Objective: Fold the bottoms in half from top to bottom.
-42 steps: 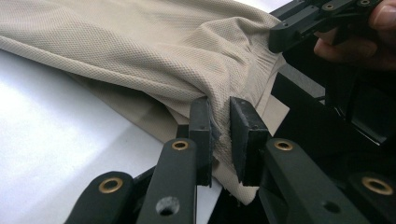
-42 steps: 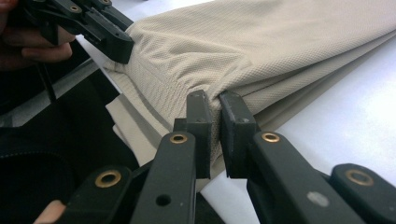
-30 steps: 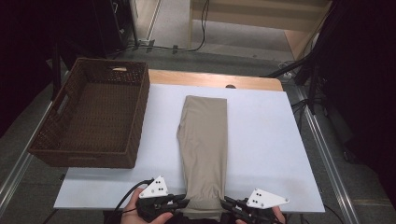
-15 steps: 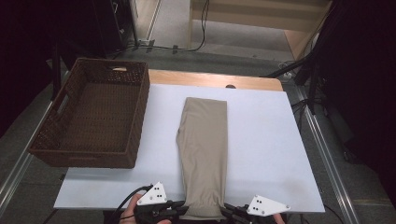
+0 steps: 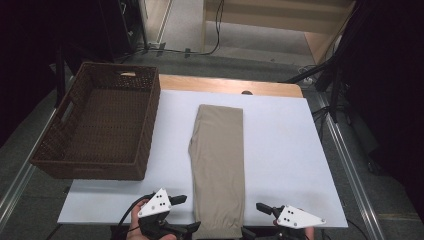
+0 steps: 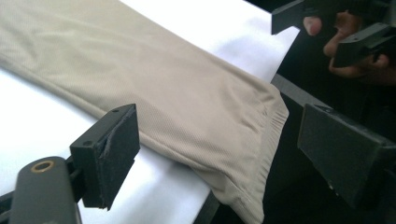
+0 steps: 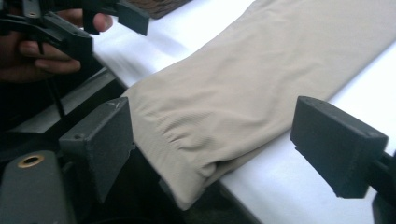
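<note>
So the folded beige trousers (image 5: pixel 218 165) are lying lengthwise down the middle of the white table top (image 5: pixel 280 150), with the near end — the gathered waistband by the look of it — hanging just over the near edge. The left gripper (image 5: pixel 192 228) sits at the near-left corner of that end and the right gripper (image 5: pixel 248 231) at the near-right corner, both low at the table's near edge. Both sets of jaws have just been opening and now stand wide apart; in each gripper view the cloth lies between the pads but neither pad presses on it, so nothing's actually being held. Off to the left there's a brown wicker basket (image 5: pixel 145 125), well apart from the trousers — its right wall overlaps the white top.
</note>
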Available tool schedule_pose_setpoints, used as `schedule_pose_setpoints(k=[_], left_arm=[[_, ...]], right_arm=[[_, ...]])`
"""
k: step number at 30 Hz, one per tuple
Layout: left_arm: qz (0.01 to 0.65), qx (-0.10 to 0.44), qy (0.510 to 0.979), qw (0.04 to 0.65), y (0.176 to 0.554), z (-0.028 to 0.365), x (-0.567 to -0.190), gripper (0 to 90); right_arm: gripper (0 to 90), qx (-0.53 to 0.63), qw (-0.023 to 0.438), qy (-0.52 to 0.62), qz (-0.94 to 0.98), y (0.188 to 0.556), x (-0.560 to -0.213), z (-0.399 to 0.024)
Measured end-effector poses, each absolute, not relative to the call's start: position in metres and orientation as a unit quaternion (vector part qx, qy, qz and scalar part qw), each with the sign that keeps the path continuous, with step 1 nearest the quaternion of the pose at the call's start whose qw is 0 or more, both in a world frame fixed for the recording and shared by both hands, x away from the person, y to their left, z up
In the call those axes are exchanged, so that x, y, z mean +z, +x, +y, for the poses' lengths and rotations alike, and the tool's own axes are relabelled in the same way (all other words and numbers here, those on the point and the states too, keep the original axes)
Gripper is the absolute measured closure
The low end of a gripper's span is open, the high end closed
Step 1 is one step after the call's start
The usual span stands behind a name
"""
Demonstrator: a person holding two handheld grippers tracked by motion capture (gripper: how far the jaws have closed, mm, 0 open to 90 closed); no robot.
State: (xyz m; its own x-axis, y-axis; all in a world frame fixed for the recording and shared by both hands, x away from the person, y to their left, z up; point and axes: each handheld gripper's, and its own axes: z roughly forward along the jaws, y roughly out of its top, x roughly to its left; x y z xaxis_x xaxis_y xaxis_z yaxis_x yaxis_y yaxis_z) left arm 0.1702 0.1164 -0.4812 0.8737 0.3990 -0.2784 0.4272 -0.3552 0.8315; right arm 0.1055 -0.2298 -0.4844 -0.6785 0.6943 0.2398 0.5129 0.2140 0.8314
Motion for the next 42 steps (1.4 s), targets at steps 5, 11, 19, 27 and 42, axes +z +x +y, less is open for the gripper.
schedule_pose_setpoints(k=[5, 11, 19, 27, 42], left_arm=[[0.247, 0.003, 0.824, 0.509, 0.183, 0.109, -0.474, 8.6], [0.242, 0.007, 0.825, 0.510, 0.212, 0.099, -0.469, 0.0], [0.247, 0.028, 0.826, 0.506, 0.262, 0.085, -0.459, 0.0], [0.264, 0.037, 0.815, 0.515, 0.315, 0.072, -0.446, 0.0], [0.297, 0.044, 0.811, 0.502, 0.399, 0.055, -0.440, 0.0]], right_arm=[[7.0, 0.483, 0.101, 0.395, 0.775, 0.112, -0.483, -0.228], [0.0, 0.488, 0.100, 0.384, 0.777, 0.125, -0.475, -0.222], [0.0, 0.488, 0.111, 0.384, 0.775, 0.156, -0.465, -0.229], [0.0, 0.487, 0.122, 0.383, 0.775, 0.194, -0.451, -0.240], [0.0, 0.474, 0.131, 0.397, 0.775, 0.286, -0.447, -0.253]])
